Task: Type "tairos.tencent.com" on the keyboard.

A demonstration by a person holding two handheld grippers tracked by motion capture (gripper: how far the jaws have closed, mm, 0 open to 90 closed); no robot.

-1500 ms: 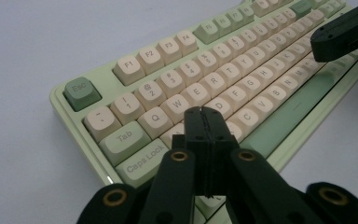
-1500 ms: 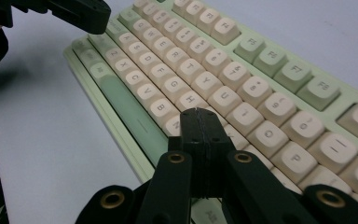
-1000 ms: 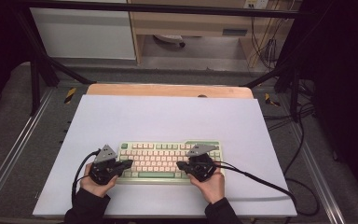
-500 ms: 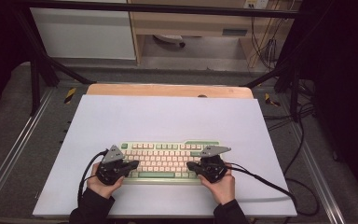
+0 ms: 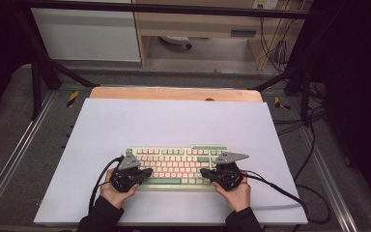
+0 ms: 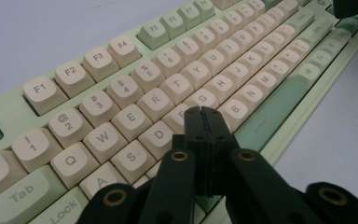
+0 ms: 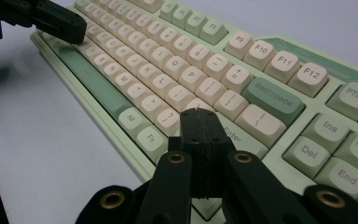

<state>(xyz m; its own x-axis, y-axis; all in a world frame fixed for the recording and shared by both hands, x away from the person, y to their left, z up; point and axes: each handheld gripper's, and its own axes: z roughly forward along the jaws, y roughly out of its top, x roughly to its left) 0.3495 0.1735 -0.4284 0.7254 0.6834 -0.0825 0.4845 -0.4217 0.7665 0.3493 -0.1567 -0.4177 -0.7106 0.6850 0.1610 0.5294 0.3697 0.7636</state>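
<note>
Pale green keyboard (image 5: 176, 166), cream keycaps, darker green spacebar (image 6: 265, 119)

Looks like a lab recording station: black metal frame (image 5: 38, 72) boxing in a table (image 5: 174, 121) under a pale sheet, hazard tape (image 5: 72, 98) marking its corners, loose cables (image 5: 314, 145) trailing over grey carpet (image 5: 19, 121), a wooden desk (image 5: 198, 21) and white cabinet (image 5: 87, 29) behind

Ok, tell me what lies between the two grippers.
In the high view, the keyboard's middle keys lie between the left gripper and right gripper.
</note>
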